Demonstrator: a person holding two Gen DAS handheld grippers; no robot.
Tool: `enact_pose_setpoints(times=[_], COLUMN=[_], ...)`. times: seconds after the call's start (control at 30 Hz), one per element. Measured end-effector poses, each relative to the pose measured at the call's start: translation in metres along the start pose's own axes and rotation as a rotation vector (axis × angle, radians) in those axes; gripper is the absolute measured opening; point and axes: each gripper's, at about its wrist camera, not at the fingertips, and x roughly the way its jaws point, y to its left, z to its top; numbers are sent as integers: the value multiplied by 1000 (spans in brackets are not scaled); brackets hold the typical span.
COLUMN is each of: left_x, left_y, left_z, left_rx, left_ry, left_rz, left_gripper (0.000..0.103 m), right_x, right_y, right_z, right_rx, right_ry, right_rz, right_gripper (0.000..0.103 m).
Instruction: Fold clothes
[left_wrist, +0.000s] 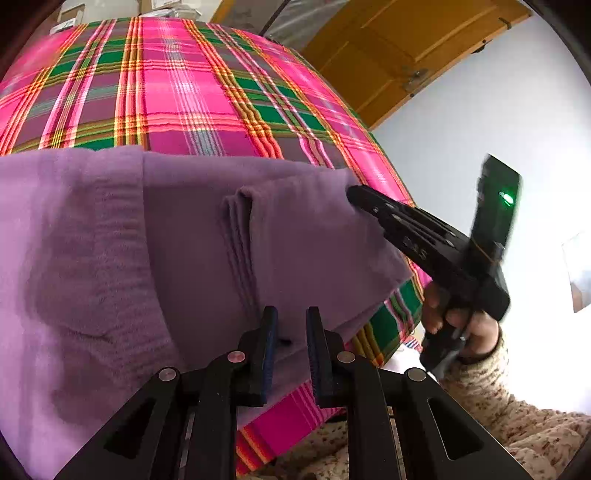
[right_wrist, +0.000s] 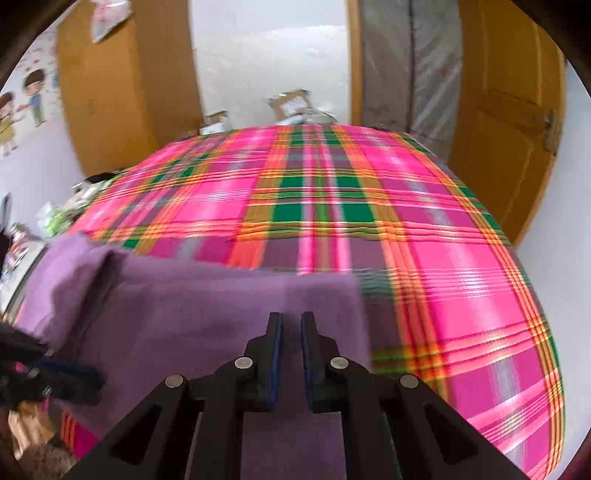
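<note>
Softly napped purple garment (left_wrist: 110, 240) overlies bright plaid bedcover (left_wrist: 184, 92).

No readable text, label, brand or number shows in either view.

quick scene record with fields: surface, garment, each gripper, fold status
surface: plaid bedspread, pink and green
garment: purple garment, partly folded in layers near the bed's front edge
left gripper: jaws narrowly apart over the garment's near edge, nothing visibly pinched
right gripper: jaws narrowly apart above the garment, near its right end; grip unclear
fold status: unfinished
</note>
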Motion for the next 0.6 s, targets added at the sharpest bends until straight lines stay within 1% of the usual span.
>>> enact_pose_setpoints(times=[0.07,0.17,0.3,0.47,0.6], left_x=[-3,-10,-25,-46,-60], left_y=[1,3,6,13,19], left_z=[-2,-6,-11,-16,-20], left_rx=[1,-10,-22,-51,-70], left_ry=[-2,-16,-50,-106,-140], left_rz=[5,-2,-15,-16,-12], left_gripper=[16,16,16,16,16], right_x=[-1,6,18,36,45], right_y=[15,35,55,76,86], right_z=[-1,1,12,27,30], right_rx=[-39,-84,-99,-113,-103], right_ry=[-8,6,19,46,67], right_rz=[28,65,111,118,94], right_gripper=[9,9,9,9,9])
